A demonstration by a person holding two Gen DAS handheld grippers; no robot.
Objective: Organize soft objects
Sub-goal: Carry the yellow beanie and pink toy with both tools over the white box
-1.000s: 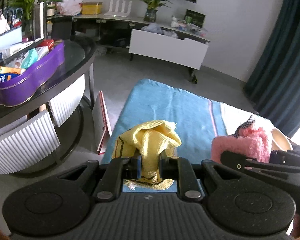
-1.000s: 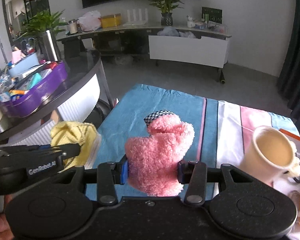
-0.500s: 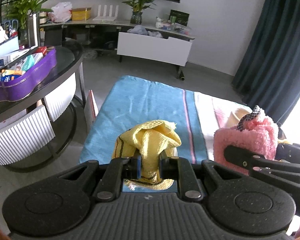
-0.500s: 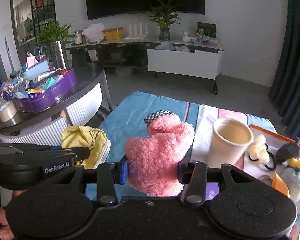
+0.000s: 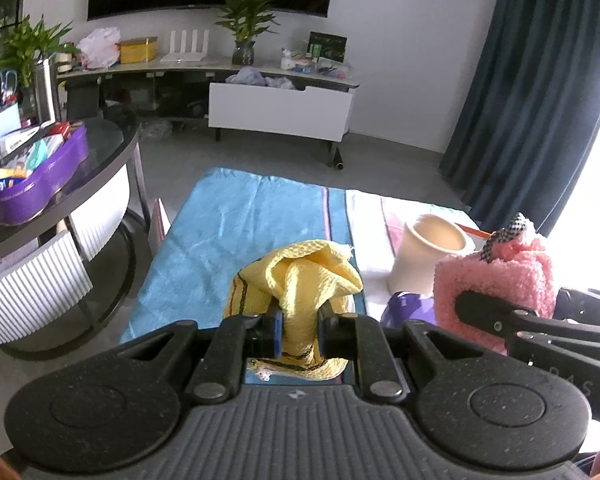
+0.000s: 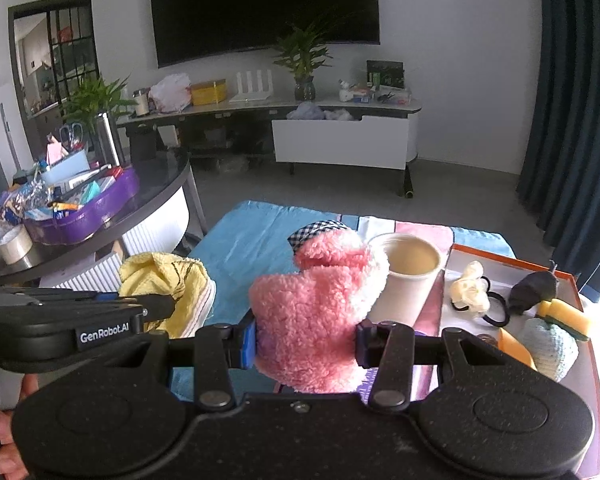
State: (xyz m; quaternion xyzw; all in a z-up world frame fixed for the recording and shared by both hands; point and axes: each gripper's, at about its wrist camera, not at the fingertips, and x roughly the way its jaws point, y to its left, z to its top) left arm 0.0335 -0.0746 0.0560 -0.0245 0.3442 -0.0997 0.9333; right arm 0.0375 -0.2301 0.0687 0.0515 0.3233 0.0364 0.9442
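My left gripper (image 5: 299,332) is shut on a crumpled yellow cloth (image 5: 300,276) and holds it above the blue towel (image 5: 240,232). My right gripper (image 6: 305,340) is shut on a fluffy pink plush (image 6: 320,304) with a checkered tag, held above the table. The plush also shows at the right of the left wrist view (image 5: 496,276). The yellow cloth also shows at the left of the right wrist view (image 6: 168,280). Both grippers are side by side, left one to the left.
A cream cup (image 6: 406,276) stands just behind the plush. An orange-rimmed tray (image 6: 516,276) at the right holds hair ties, a sponge and small soft items. A round table with a purple tray (image 6: 80,208) stands at the left.
Both grippers have moved right along the table with their loads. The cup and the orange tray have come into view. Both grips are unchanged.
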